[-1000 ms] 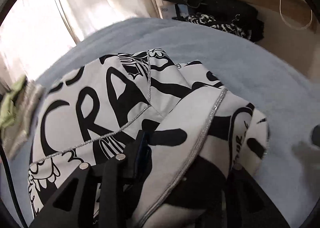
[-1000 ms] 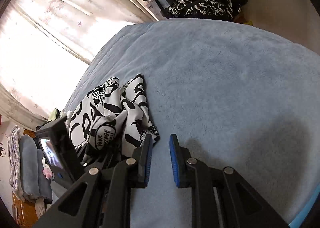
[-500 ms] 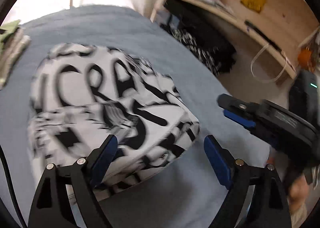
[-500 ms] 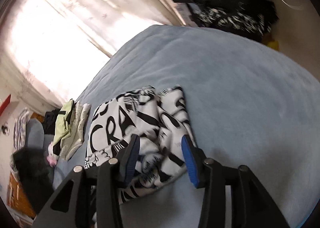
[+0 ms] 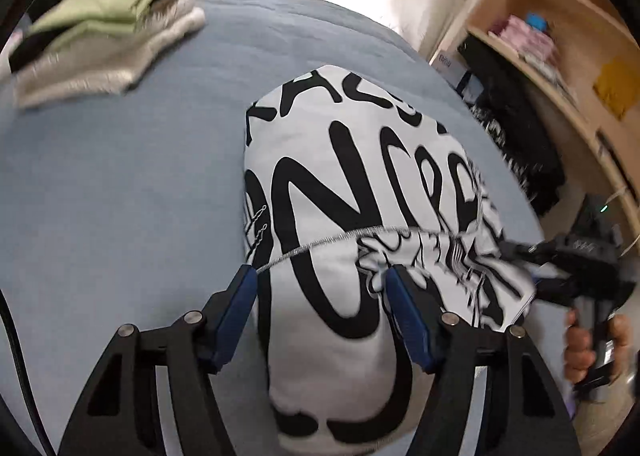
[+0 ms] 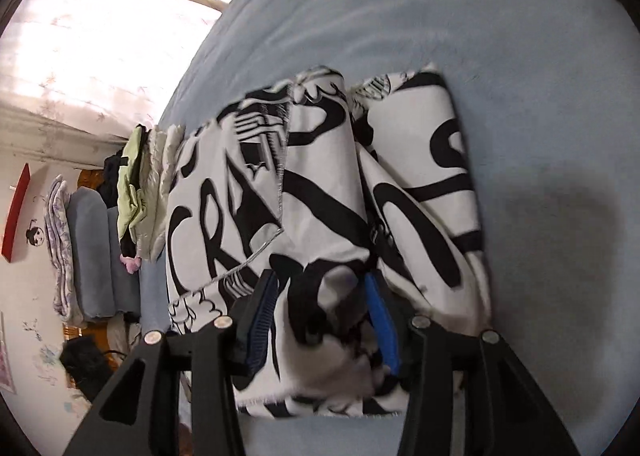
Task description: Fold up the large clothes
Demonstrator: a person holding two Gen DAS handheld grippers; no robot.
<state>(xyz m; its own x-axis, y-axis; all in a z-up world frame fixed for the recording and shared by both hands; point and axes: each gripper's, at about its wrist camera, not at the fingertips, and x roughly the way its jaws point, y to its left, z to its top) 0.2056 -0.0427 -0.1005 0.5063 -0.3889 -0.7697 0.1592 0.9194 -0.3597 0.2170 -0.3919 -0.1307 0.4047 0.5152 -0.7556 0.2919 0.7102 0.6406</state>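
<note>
A white garment with big black lettering (image 5: 360, 192) lies folded in a bundle on the blue bed cover (image 5: 120, 184); it also fills the middle of the right wrist view (image 6: 320, 184). My left gripper (image 5: 320, 296) is open, its blue pads on either side of the bundle's near end. My right gripper (image 6: 320, 296) is open with its jaws astride the bundle's near edge; it also shows in the left wrist view (image 5: 568, 268) at the garment's right corner, held by a hand.
A stack of folded green and cream clothes (image 5: 104, 28) lies at the far left of the bed. Wooden shelves (image 5: 568, 40) and dark clothes (image 5: 516, 128) stand right of the bed. Curtains (image 6: 80, 36) and folded bedding (image 6: 88, 256) lie beyond.
My left gripper let go of the garment, opened and swung round to the bundle's end. My right gripper opened wider and moved onto the bundle's edge.
</note>
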